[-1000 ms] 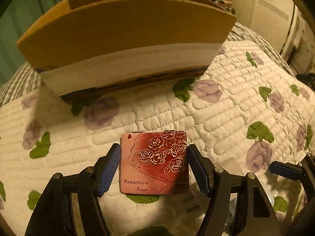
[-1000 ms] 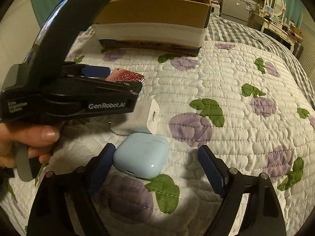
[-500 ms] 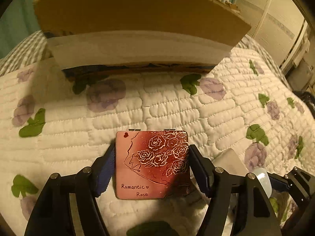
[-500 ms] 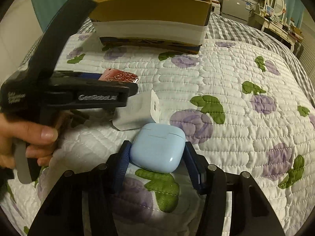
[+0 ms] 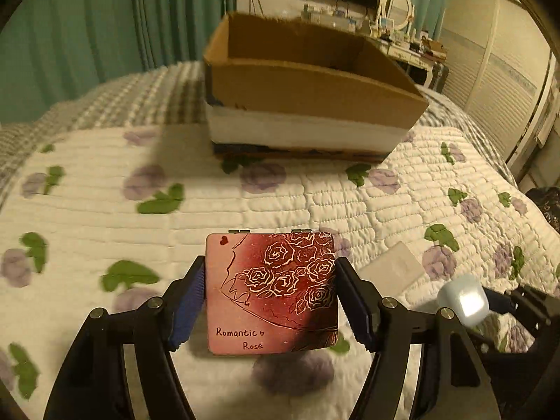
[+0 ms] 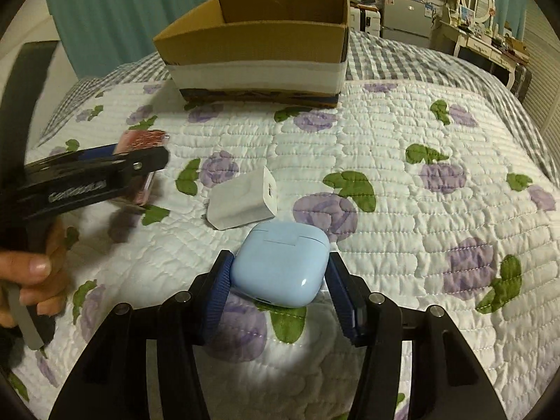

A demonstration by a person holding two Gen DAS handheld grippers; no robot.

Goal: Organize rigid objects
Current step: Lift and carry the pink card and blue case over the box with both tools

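Your left gripper [image 5: 269, 294] is closed on a red compact [image 5: 271, 292] printed with roses and the words "Romantic Rose", its blue pads [image 5: 187, 301] pressed against both side edges. The compact is lifted clear of the bed [image 5: 105, 175], in front of the cardboard box [image 5: 308, 105] and toward its left end. Your right gripper [image 6: 280, 276] is clamped on a light blue earbud case [image 6: 280, 266], one pad on each side; the case sits low over the quilt, well in front of the box and about level with its middle. A white charger [image 6: 241, 199] lies on the quilt between the earbud case and the box, just beyond the case and a little to its left. The box stands open-topped at the far side of the flowered quilt, where it meets the checked cover. Your left hand [image 6: 31, 280] shows at the left edge of the right wrist view, wrapped around the gripper handle.
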